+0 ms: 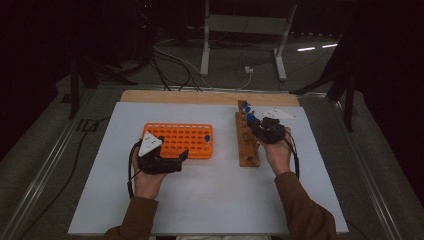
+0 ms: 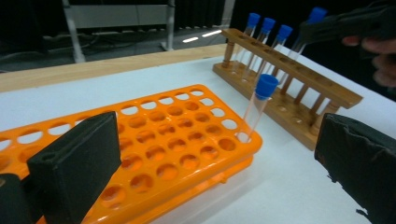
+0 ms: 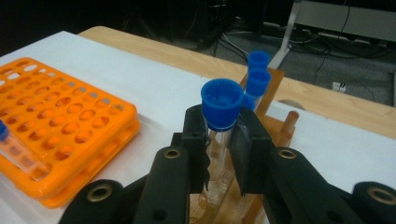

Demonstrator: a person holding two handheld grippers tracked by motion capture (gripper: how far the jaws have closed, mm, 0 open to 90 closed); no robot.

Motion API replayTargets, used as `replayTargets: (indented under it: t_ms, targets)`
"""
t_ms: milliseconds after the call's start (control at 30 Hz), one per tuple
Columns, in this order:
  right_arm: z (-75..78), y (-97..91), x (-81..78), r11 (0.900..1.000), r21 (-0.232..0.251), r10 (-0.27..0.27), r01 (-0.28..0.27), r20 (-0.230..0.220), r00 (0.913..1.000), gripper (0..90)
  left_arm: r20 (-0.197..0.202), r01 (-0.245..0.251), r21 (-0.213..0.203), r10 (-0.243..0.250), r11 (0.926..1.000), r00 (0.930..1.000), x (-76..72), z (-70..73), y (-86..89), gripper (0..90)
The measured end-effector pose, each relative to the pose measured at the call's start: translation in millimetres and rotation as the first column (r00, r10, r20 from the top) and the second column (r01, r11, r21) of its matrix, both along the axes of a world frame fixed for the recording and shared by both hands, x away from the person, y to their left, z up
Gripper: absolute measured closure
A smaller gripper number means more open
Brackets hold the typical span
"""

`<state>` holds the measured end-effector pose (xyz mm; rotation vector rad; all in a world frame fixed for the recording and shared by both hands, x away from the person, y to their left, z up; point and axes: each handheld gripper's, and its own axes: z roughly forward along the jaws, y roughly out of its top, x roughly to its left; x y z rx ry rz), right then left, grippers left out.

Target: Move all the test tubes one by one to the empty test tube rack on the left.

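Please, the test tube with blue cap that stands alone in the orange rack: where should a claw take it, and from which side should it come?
Best on the clear glass just under the blue cap, coming from above. The test tube leans in a corner hole of the orange rack, so its lower part sits inside the hole. No other tubes stand around it. The left claw is open beside the rack.

Your high view looks down from above; both gripper views sit low and close, sharing the orange rack [image 2: 154, 140] and wooden rack [image 3: 275, 135].
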<state>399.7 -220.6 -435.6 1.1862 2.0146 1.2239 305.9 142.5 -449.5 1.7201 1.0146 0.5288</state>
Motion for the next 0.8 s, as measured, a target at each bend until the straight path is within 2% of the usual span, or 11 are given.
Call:
replayTargets:
  t_ms: [100,367,467,600,800]
  targets:
    - [8.5,-3.0,-2.8,1.0,0.009,-0.003,0.003,0.021,0.9998,77.2,0.009,-0.005,-0.007,0.005,1.0,0.9999,-0.5,0.5,1.4,3.2]
    - [30.4,-4.2,-10.7,0.9999,0.009,0.011,-0.012,0.073,0.9973,77.3,0.01,0.008,0.007,-0.008,0.9999,0.9999,0.1,1.5,-1.5,2.1]
    - [39.1,-4.3,-14.1,0.9994,0.024,0.02,-0.022,0.091,0.9957,77.3,0.007,0.012,0.008,-0.012,0.9999,0.9999,0.3,1.9,-2.5,2.0]
    - [45.2,-2.2,-18.8,0.9981,0.032,0.049,-0.052,0.094,0.9944,77.2,0.019,0.013,-0.002,-0.013,0.9999,0.9997,-0.6,4.9,-3.9,2.2]
    - [43.7,6.1,-26.5,0.9939,0.04,0.1,-0.102,0.069,0.9926,77.2,0.037,0.022,-0.001,-0.022,0.9998,0.9991,-1.7,5.8,-7.8,3.3]
